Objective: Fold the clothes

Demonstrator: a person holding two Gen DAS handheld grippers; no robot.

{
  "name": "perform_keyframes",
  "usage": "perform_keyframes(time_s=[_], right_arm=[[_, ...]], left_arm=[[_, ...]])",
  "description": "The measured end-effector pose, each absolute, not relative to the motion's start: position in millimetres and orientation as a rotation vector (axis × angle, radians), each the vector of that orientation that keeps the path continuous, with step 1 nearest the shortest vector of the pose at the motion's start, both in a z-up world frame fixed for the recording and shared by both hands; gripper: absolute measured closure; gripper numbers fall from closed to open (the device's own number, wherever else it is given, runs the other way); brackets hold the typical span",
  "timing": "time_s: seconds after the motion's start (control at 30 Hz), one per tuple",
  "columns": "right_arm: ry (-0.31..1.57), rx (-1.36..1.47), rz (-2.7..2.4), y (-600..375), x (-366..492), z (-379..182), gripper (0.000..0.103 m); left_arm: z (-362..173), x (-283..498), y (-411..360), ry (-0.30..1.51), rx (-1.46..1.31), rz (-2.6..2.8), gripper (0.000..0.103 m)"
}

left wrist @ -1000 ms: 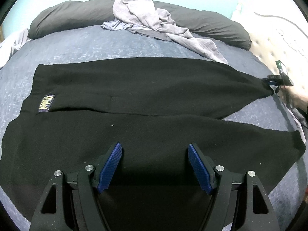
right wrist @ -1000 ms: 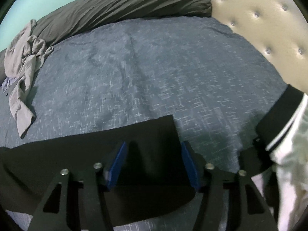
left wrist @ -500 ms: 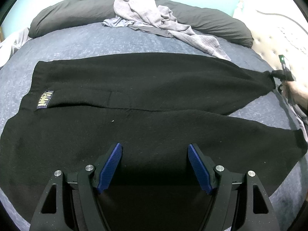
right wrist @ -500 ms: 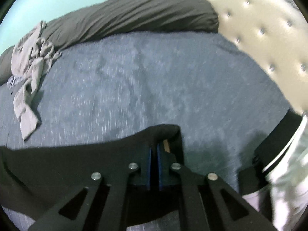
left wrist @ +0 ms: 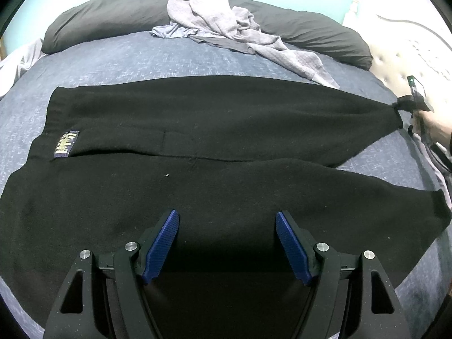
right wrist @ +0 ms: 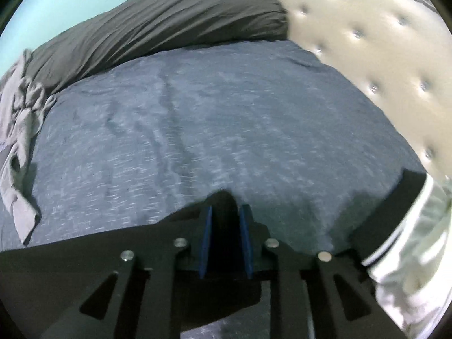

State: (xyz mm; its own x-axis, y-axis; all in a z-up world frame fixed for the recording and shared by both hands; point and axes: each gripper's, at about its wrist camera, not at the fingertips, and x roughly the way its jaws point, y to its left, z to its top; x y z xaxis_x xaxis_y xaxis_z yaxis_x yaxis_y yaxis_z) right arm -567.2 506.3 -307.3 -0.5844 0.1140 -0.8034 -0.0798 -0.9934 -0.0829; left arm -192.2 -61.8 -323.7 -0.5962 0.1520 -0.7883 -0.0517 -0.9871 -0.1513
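Note:
Black trousers (left wrist: 214, 130) lie spread across the blue bed, with a small yellow and blue label (left wrist: 65, 144) near the waist at the left. My left gripper (left wrist: 227, 226) is open and hovers over the near leg, holding nothing. My right gripper (right wrist: 225, 209) is shut on the cuff of the far trouser leg (right wrist: 223, 197) and lifts it a little. It shows in the left wrist view (left wrist: 406, 104) at the far right, gripping that cuff.
A crumpled grey garment (left wrist: 226, 28) lies on the dark grey bolster pillow (left wrist: 113, 17) at the back. A cream tufted headboard (right wrist: 367, 42) stands to the right. A black and white garment (right wrist: 409, 212) lies at the right edge of the bed (right wrist: 226, 113).
My right gripper closed on the far leg's cuff and raised it, pulling that leg taut. My left gripper stayed open over the near leg.

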Motion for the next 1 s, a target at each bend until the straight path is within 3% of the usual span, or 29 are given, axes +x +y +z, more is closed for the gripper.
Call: perform_keyframes(time_s=[0.23, 0.47, 0.67, 0.8, 0.9, 1.0], right_arm=[[-0.044, -1.343, 2.888, 483, -532, -287, 0.08], [-0.168, -1.606, 2.935, 432, -501, -326, 0.08], [-0.138, -1.614, 2.736, 474, -501, -344, 0.08], [-0.008, -1.521, 2.743, 499, -480, -326, 0.078], [0.072, -1.514, 2.819, 496, -453, -315, 0.069], [0.139, -1.546, 2.884, 485, -422, -310, 0.069]], left_arm=[[-324, -193, -61, -0.177, -1.357, 2.699, 0.028], [-323, -191, -60, -0.178, -1.36, 2.69, 0.028], [-323, -190, -57, -0.176, -1.361, 2.681, 0.028], [-323, -191, -58, -0.18, -1.37, 2.675, 0.028], [-321, -191, -58, -0.181, -1.371, 2.672, 0.028], [-319, -190, -57, -0.19, -1.378, 2.662, 0.028]])
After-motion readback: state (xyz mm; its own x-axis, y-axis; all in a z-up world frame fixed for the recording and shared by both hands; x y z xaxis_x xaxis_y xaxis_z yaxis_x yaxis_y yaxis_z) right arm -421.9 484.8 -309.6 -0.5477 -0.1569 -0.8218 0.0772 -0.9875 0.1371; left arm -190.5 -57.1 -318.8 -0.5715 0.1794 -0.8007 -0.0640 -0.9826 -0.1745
